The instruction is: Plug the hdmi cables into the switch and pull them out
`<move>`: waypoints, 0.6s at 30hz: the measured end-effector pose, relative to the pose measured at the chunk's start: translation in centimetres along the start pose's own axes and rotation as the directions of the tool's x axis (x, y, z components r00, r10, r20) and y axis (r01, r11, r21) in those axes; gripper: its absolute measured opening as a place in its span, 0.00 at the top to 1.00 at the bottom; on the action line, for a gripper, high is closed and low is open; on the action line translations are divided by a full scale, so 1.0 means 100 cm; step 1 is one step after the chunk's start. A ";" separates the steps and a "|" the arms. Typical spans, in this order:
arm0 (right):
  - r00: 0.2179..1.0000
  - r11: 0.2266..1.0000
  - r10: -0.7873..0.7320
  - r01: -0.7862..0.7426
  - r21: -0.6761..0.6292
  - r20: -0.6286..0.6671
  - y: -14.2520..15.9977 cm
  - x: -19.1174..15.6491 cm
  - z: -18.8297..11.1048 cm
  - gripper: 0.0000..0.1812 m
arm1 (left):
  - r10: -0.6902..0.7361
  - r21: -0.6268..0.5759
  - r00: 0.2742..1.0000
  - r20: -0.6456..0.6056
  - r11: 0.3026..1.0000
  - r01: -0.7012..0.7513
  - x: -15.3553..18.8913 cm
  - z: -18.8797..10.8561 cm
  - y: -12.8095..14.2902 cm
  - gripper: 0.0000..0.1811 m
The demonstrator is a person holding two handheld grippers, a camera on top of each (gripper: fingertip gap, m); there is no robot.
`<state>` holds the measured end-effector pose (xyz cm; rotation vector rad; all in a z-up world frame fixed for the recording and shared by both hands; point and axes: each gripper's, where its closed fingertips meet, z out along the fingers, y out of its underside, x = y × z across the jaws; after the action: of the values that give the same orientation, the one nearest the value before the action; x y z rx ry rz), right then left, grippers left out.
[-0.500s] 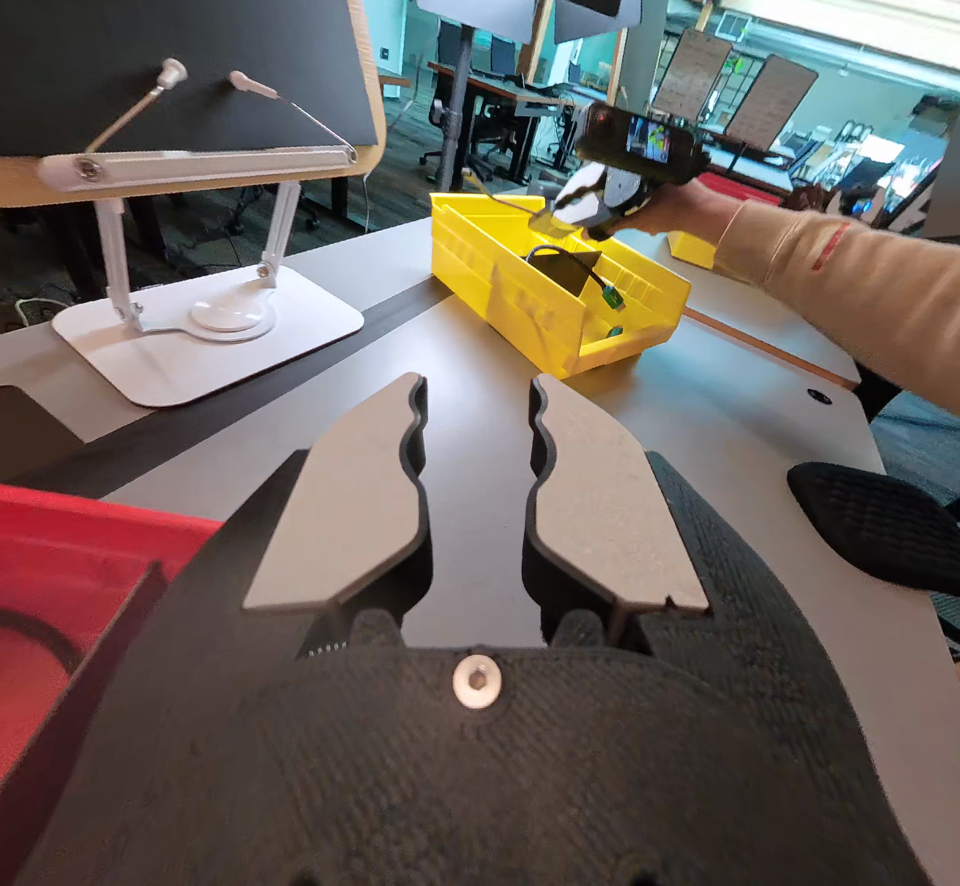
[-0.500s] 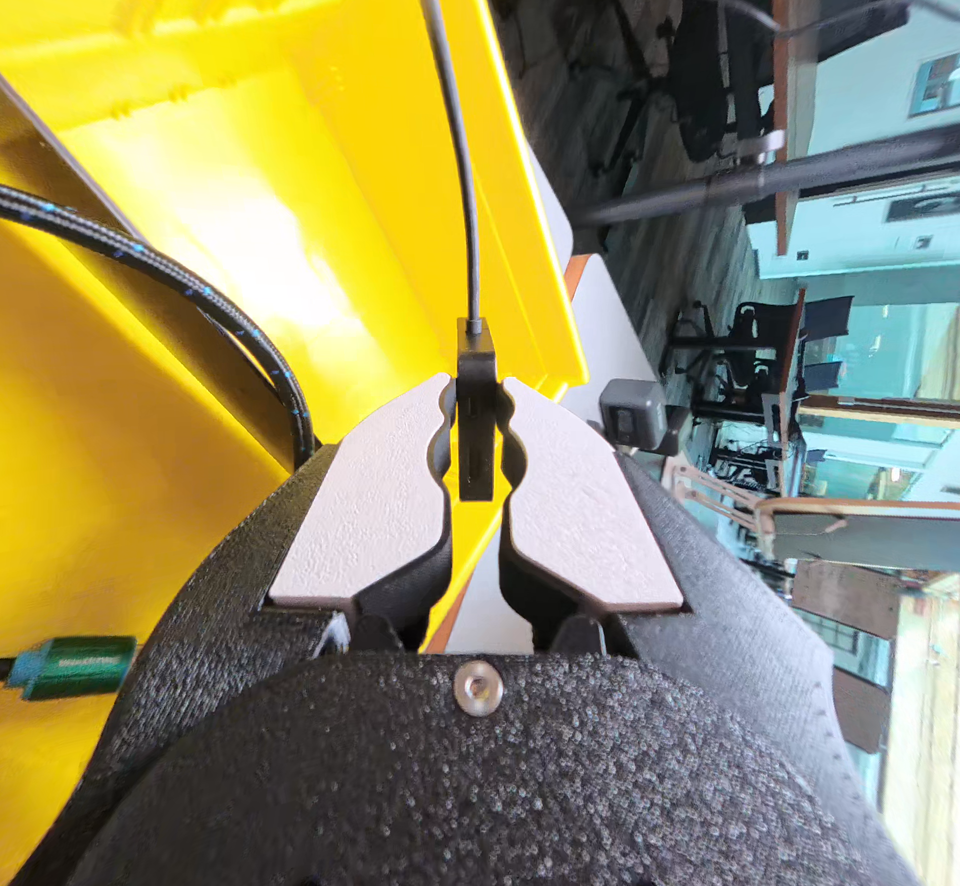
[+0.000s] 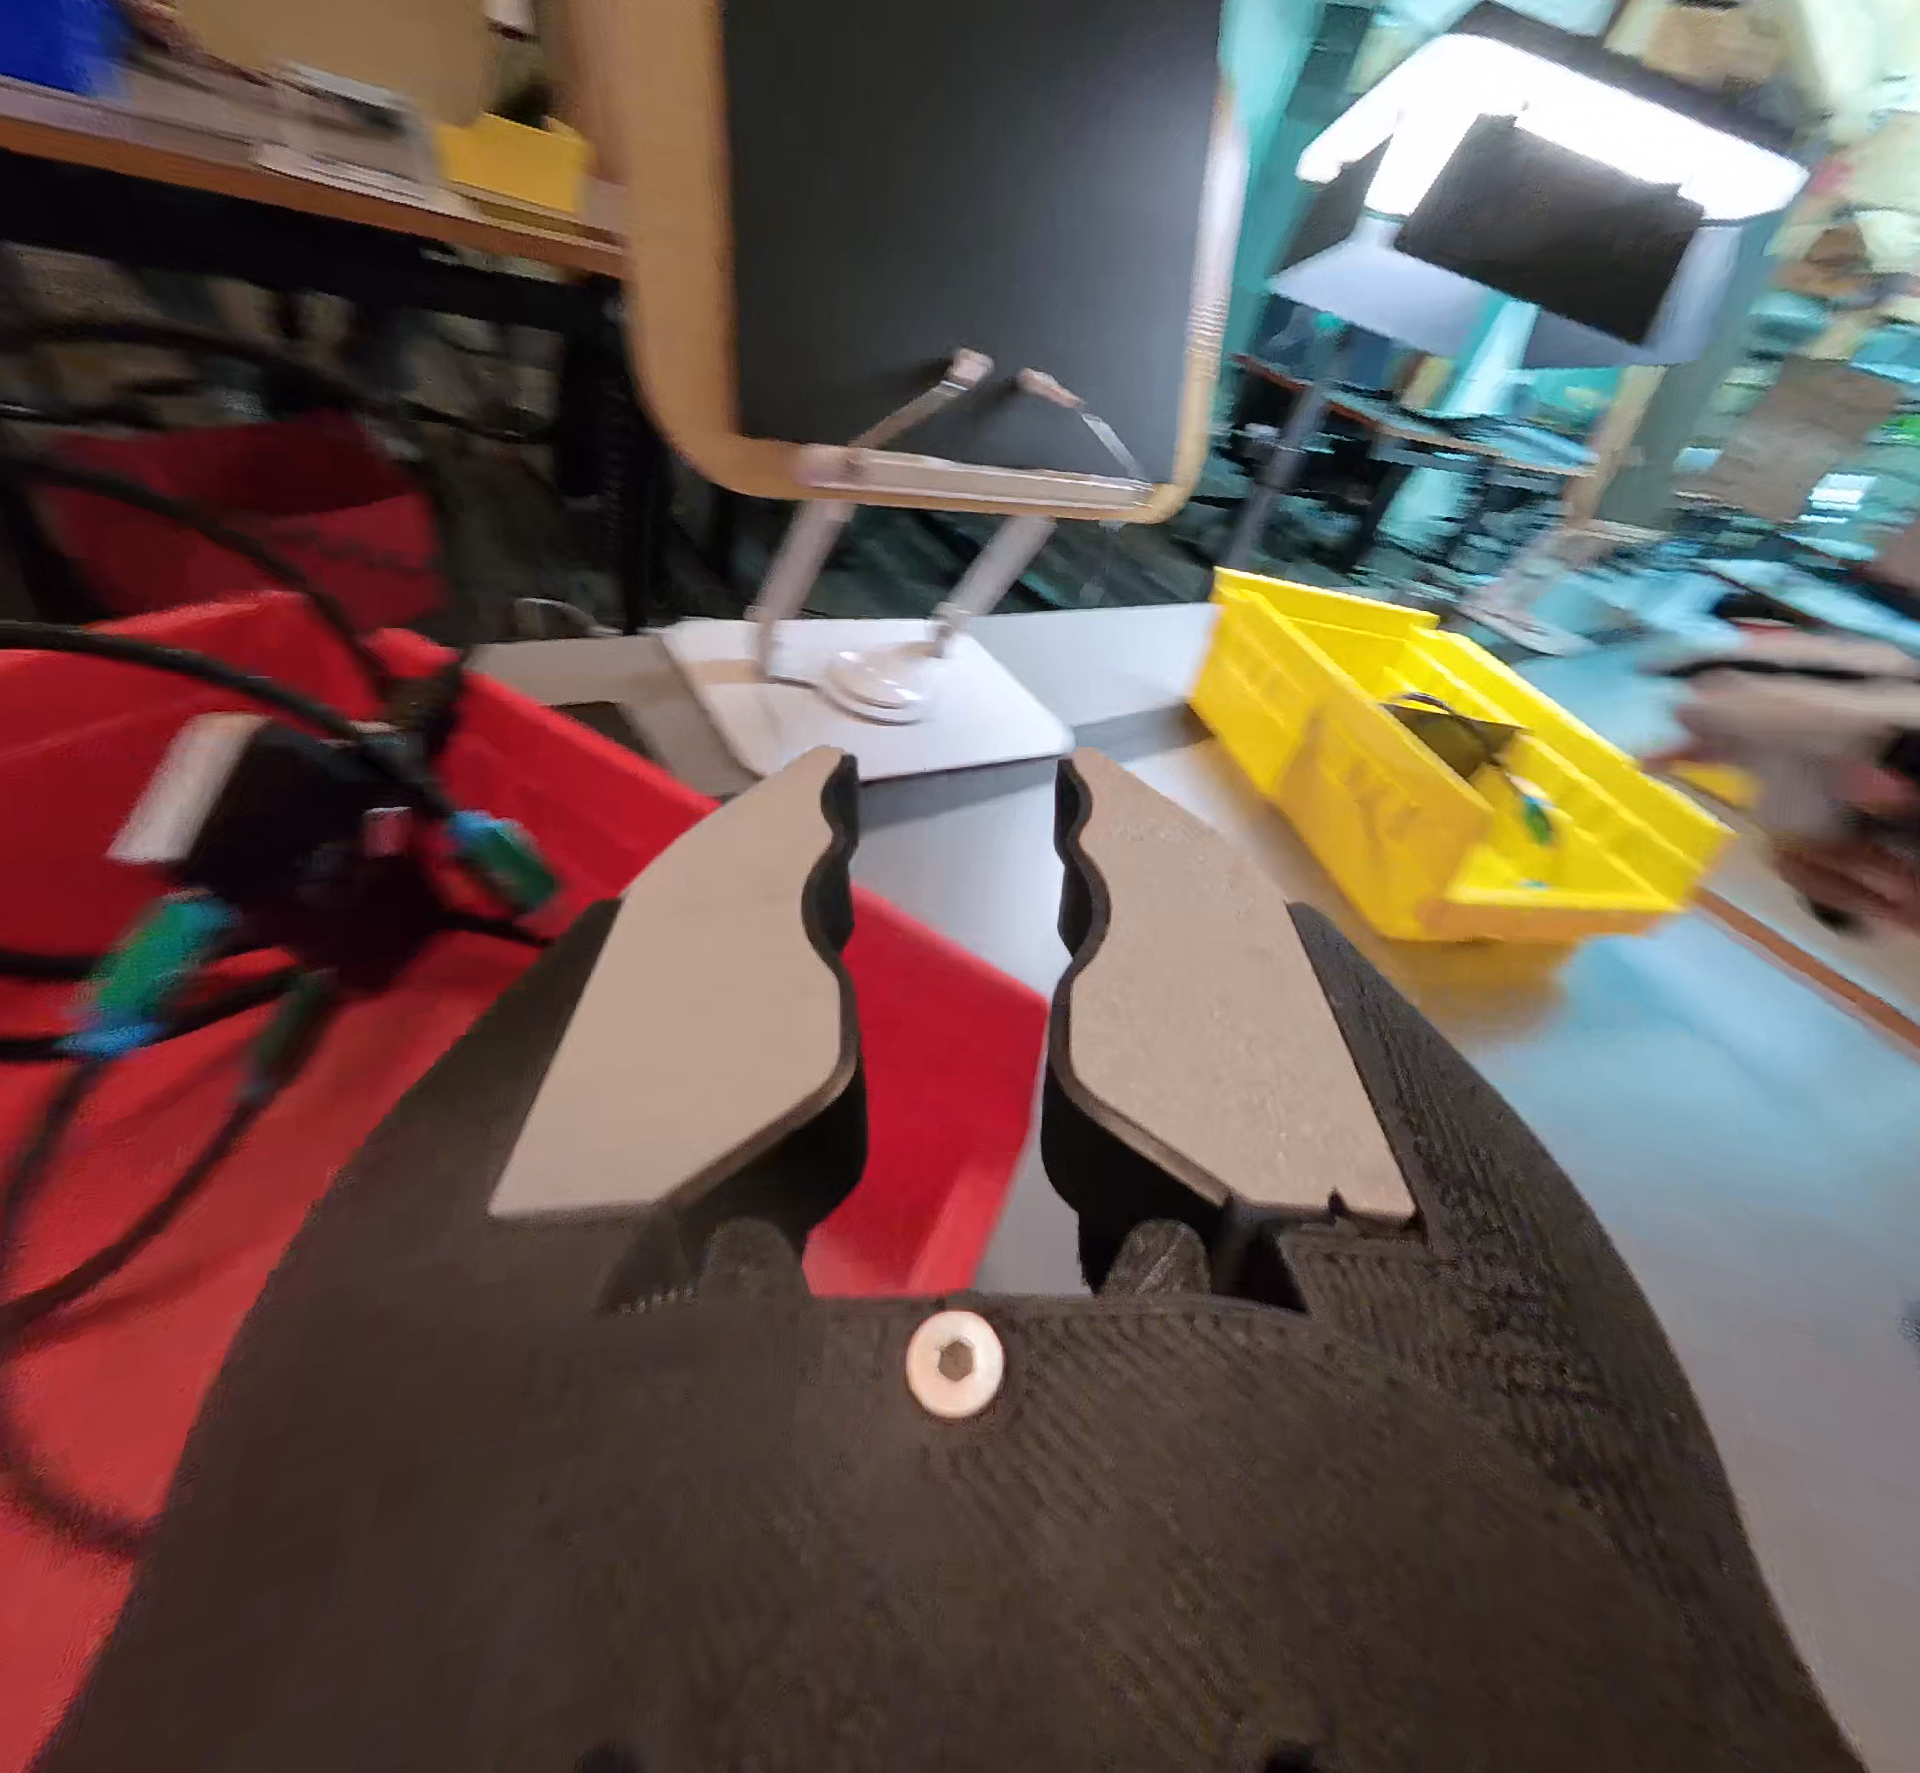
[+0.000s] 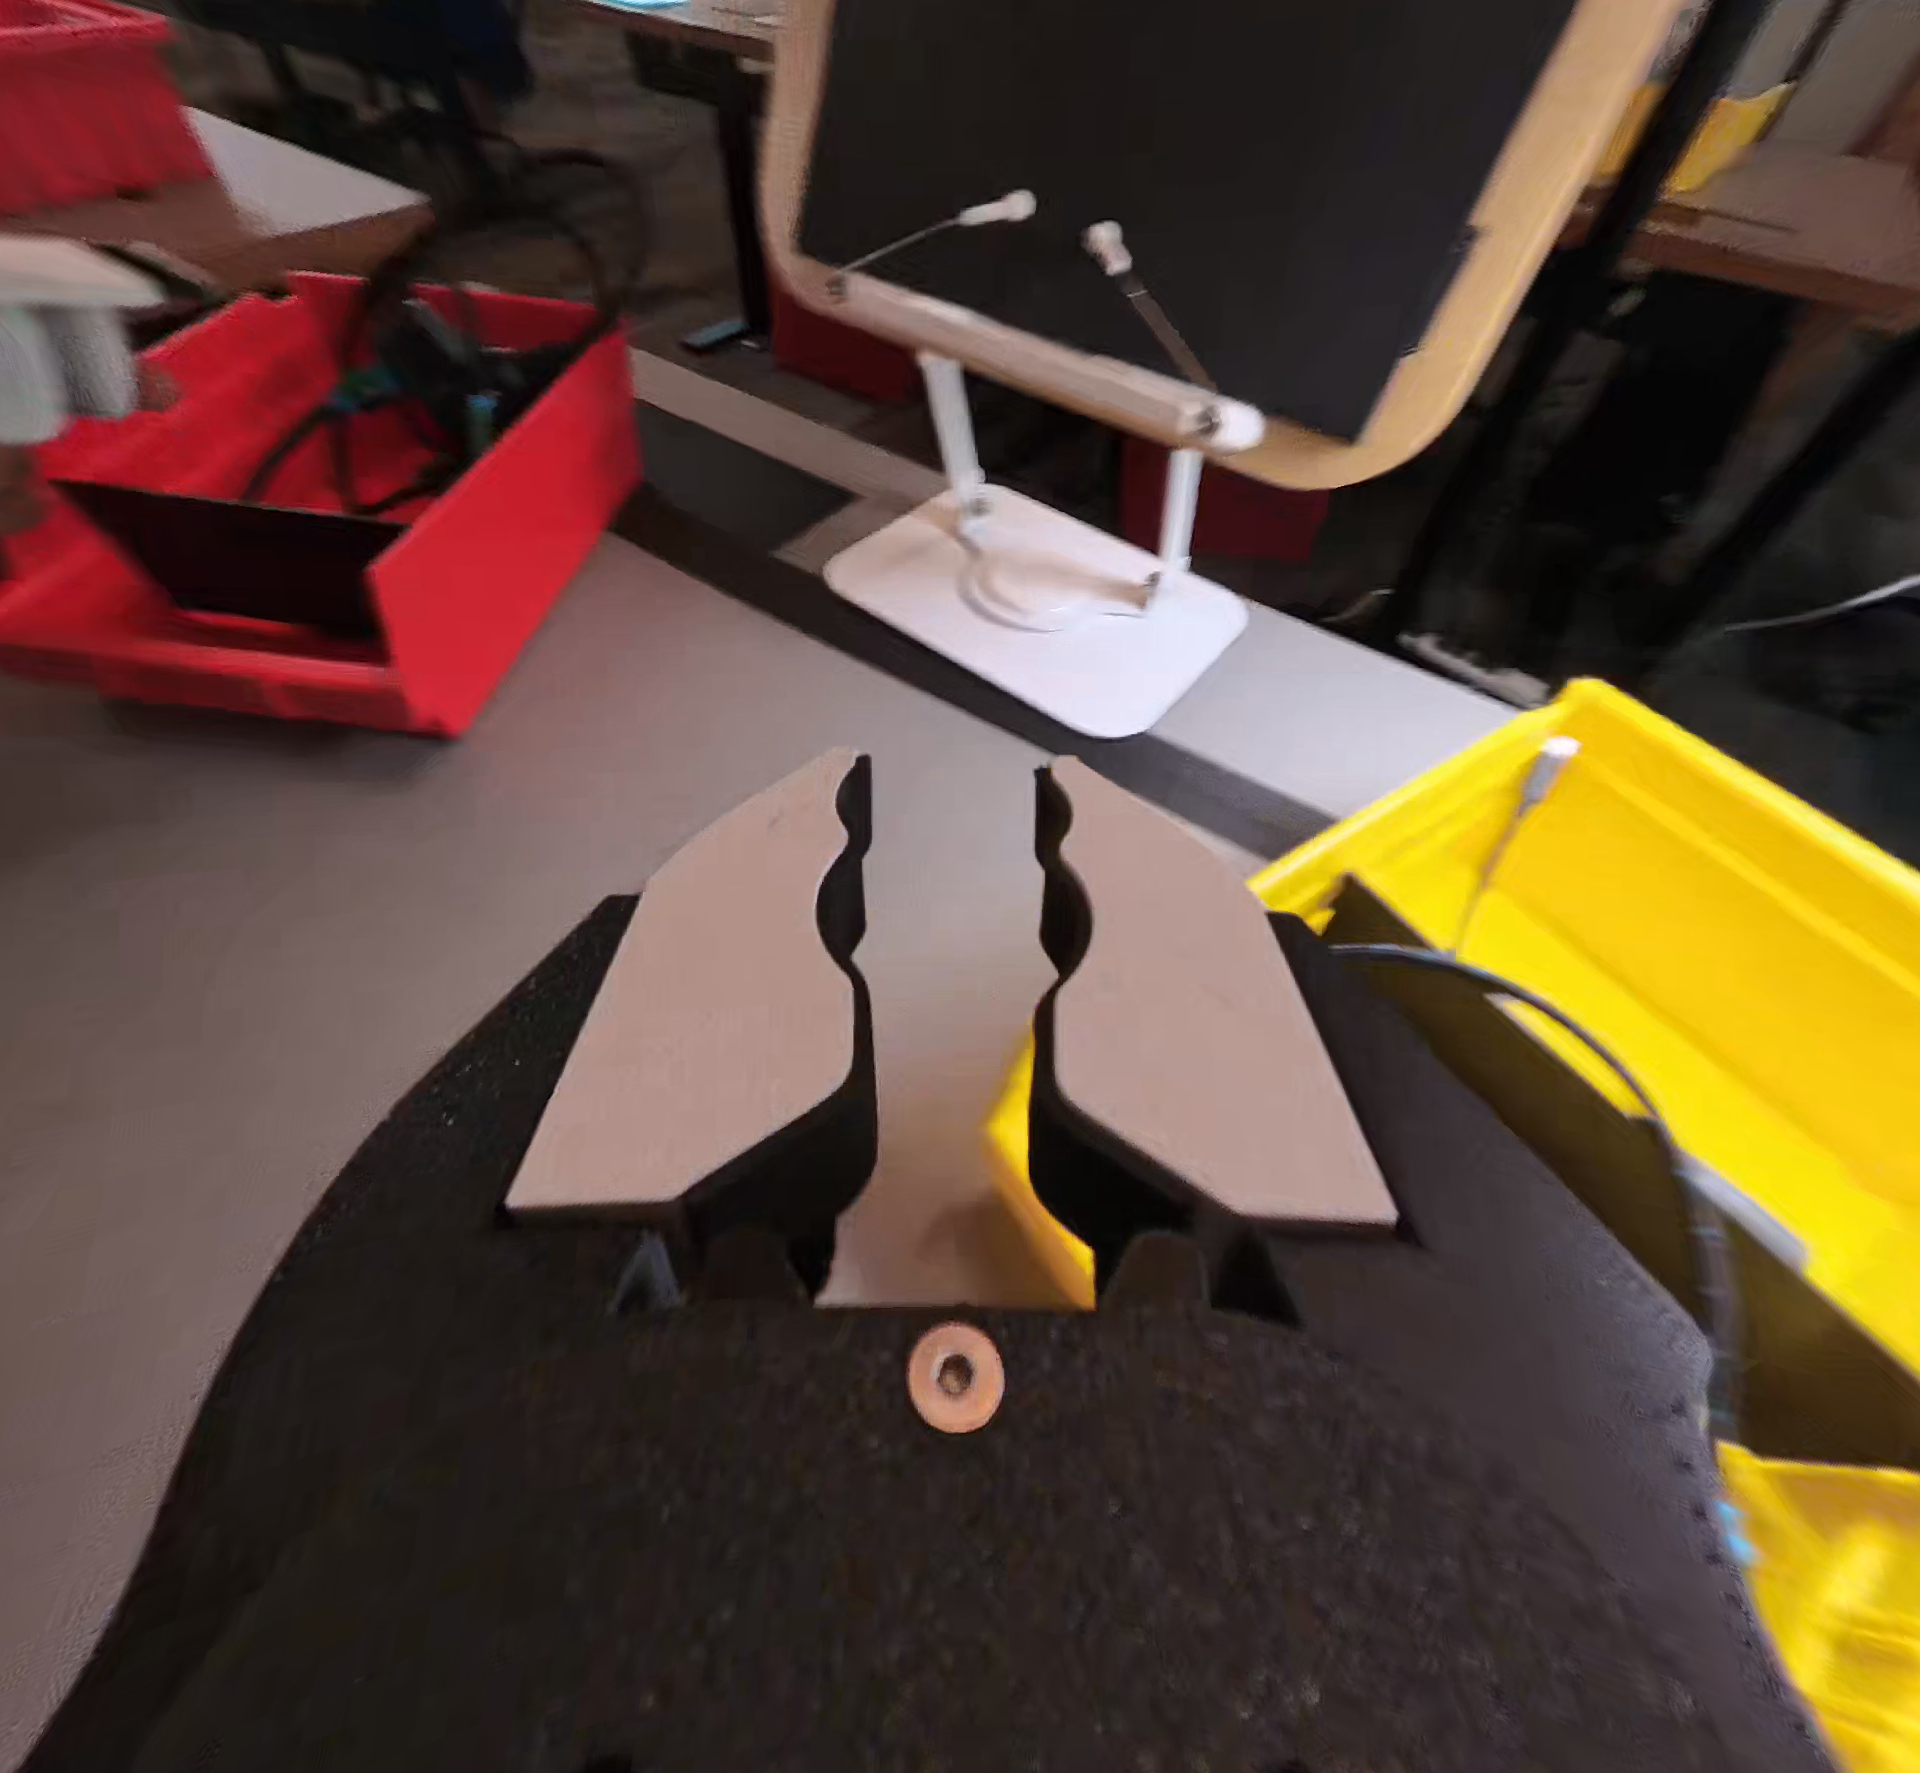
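Left gripper (image 3: 956, 788) hangs over the red bin's (image 3: 727, 809) edge, fingers apart, empty. The switch (image 3: 301, 850) and green-plugged cables (image 3: 499, 856) lie blurred inside. Right gripper (image 4: 951, 788), fingers apart, sits beside the yellow bin (image 4: 1714, 944). No writing legible.

On the table (image 4: 312, 892), 1 bin (image 4: 499, 518) sits toward the left edge with cables (image 3: 208, 892) and a switch (image 3: 301, 840) in it. A stand (image 4: 1039, 622) sits at the far edge. A 2nd bin (image 3: 1455, 819), holding a cable (image 4: 1538, 1027), lies toward the right edge.
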<state>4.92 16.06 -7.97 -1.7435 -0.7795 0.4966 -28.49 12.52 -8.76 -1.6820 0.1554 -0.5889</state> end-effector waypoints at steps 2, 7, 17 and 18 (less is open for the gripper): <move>0.996 1.000 0.010 -0.010 -0.004 0.089 0.023 -0.047 -0.002 0.83 | 0.040 0.015 0.988 0.151 0.999 -0.043 -0.025 -0.013 -0.013 0.80; 0.973 0.999 -0.034 0.031 0.017 0.229 0.075 -0.112 -0.007 0.84 | 0.239 -0.207 0.927 0.288 0.961 -0.183 -0.073 -0.021 -0.028 0.78; 0.940 0.981 -0.137 0.085 0.175 0.312 0.098 -0.133 -0.005 0.87 | 0.468 -0.740 0.880 0.084 0.621 -0.260 -0.156 0.005 0.023 0.70; 0.937 0.982 -0.137 0.086 0.169 0.321 0.102 -0.135 -0.004 0.87 | 0.459 -0.754 0.885 0.080 0.609 -0.248 -0.161 0.010 0.029 0.69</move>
<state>-1.60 4.35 -18.26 -1.4815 -1.0435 0.7648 -41.21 19.56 -16.25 -2.4068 0.5862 0.0574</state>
